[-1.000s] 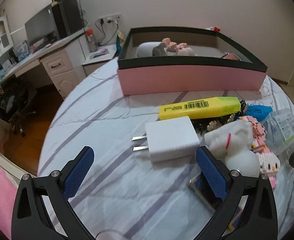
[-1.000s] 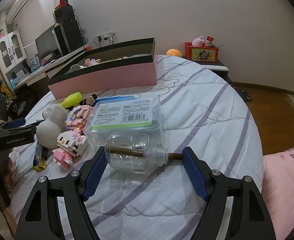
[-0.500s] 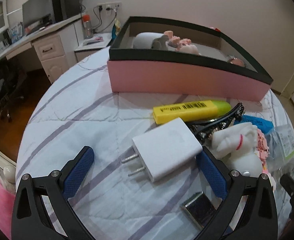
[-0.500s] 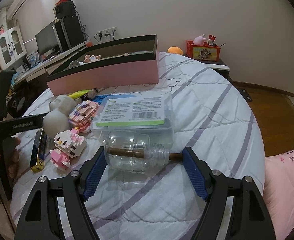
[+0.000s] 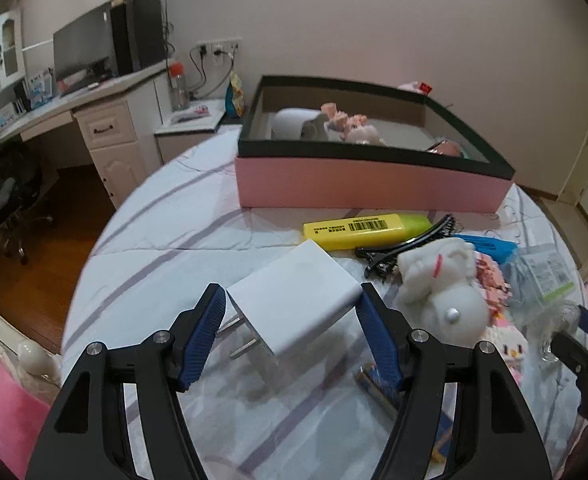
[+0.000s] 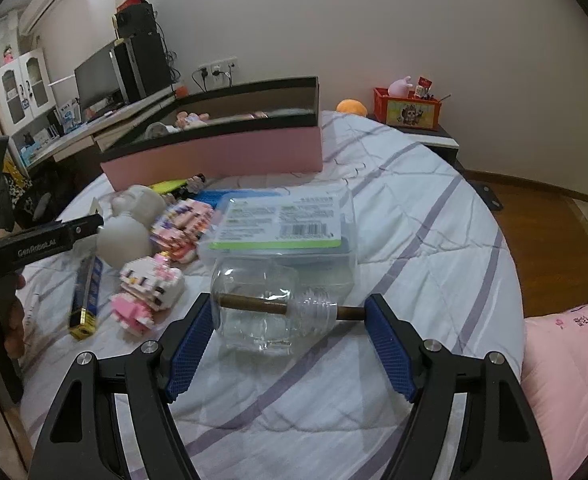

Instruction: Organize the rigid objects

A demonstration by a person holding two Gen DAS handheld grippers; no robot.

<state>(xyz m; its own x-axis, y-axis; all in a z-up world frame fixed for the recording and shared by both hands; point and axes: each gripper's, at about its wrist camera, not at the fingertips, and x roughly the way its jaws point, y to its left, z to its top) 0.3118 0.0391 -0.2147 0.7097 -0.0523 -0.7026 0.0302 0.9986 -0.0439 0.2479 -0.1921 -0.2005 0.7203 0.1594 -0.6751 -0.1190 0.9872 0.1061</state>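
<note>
On the bed at left, left tool (image 5: pixel 289 334) just narrowed around the white charger (image 5: pixel 294 304), pads at its sides, prongs toward the camera, seemingly lifted off the striped bedspread (image 5: pixel 165 248). Behind, pink box (image 5: pixel 370 184) already holding toys. Farther right, right tool (image 6: pixel 289 344) half wide, straddling a clear glass jar (image 6: pixel 261 308) lying on its side, pads not pressing. Likely step: charger pickup; next, carrying it over the box rim and releasing.
</note>
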